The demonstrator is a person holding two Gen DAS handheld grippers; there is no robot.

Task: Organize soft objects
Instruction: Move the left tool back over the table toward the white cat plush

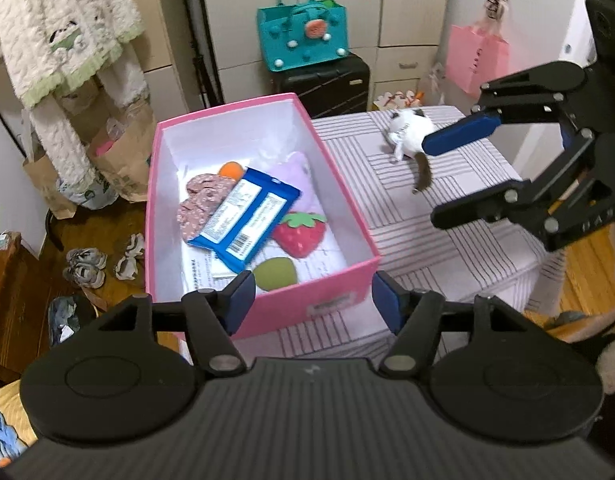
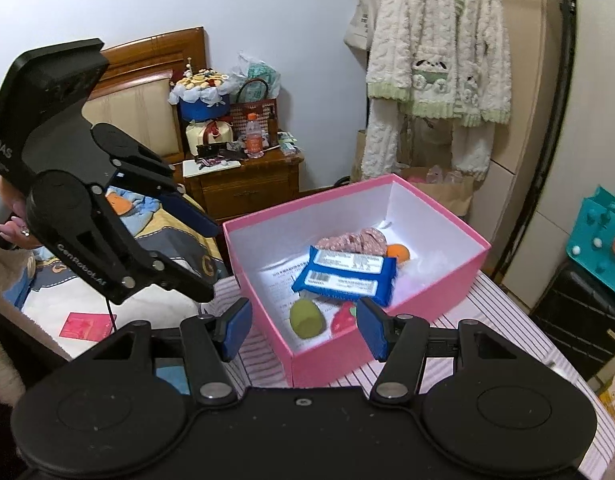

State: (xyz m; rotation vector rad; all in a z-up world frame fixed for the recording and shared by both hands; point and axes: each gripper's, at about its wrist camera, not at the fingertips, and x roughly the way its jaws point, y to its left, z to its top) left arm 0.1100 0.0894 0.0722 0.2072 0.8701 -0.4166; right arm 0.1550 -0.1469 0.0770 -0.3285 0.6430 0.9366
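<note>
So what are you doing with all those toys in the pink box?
A person is tidying soft things into the pink box with two handheld grippers. The blue packet, strawberry toy and green pouch already lie inside. The left gripper and right gripper are both open and empty. A plush cat still waits on the striped cloth.

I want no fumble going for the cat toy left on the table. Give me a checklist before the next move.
1. Left gripper empty, jaws apart: ok.
2. Right gripper empty, jaws apart: ok.
3. Cat toy still outside the pink box, on the striped tablecloth: not ok.
4. Toy fully visible: not ok, a right finger overlaps it.
5. Room left in box: ok, bare floor shows beside the blue packet.
</note>
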